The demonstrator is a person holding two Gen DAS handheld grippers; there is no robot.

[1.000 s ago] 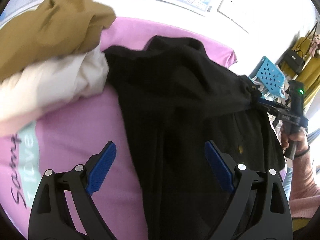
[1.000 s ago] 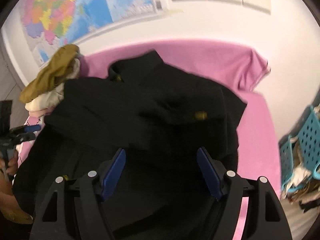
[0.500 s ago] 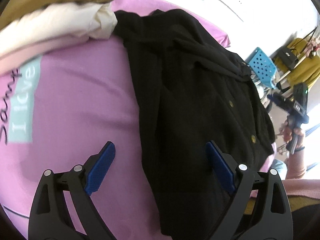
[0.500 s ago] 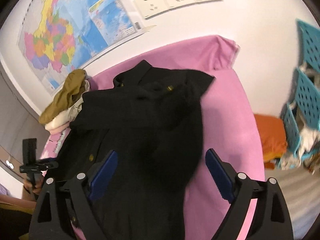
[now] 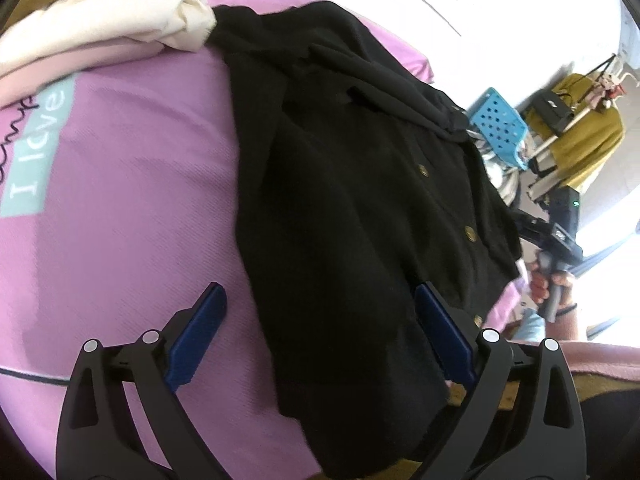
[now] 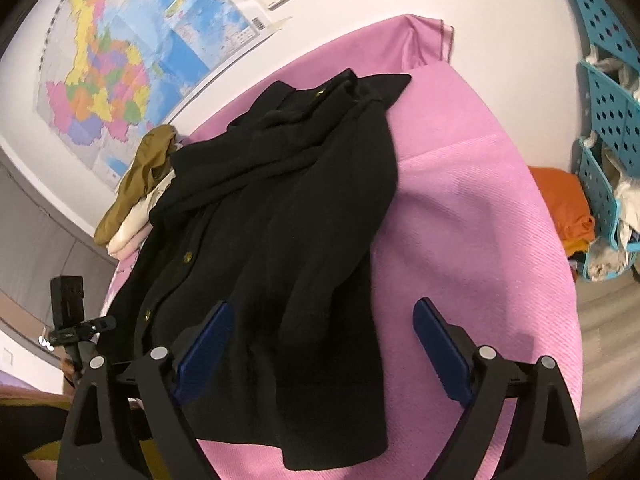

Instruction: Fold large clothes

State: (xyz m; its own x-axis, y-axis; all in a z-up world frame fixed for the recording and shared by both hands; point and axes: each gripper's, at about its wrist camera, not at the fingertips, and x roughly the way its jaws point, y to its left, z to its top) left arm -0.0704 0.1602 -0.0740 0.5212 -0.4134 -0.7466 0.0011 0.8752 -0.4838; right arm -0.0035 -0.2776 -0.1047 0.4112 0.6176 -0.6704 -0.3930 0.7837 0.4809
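While both tools hover with nothing between their fingers, a black button-front coat point(image 6: 280, 216) lies spread along a pink-covered worktop point(image 6: 472, 208), its collar end toward the wall with the map point(image 6: 132, 68) and its hem hanging just over the near edge. The left gripper point(image 5: 320, 320) is held with its blue fingers point(image 5: 198, 334) wide apart, one above bare pink cover and the other above the coat's lower front; the right gripper point(image 6: 320, 336) is likewise spread, straddling the hem on the other side. Neither is seen touching cloth. The coat's long axis runs from the near edge away to the wall, collar far, hem near, with a row of brass buttons point(image 5: 469, 233) tracing that line on the side nearer the left tool. One sleeve appears already laid across the chest. The fabric looks thick, soft and limp, likely fairly heavy for a garment and prone to sagging and bunching when lifted, so a pinch on a single layer may slip; the two hem corners, taken together, seem the surest hold for carrying the bottom up toward the collar. A stack of folded clothes point(image 5: 120, 20) in mustard and cream sits just beside the collar
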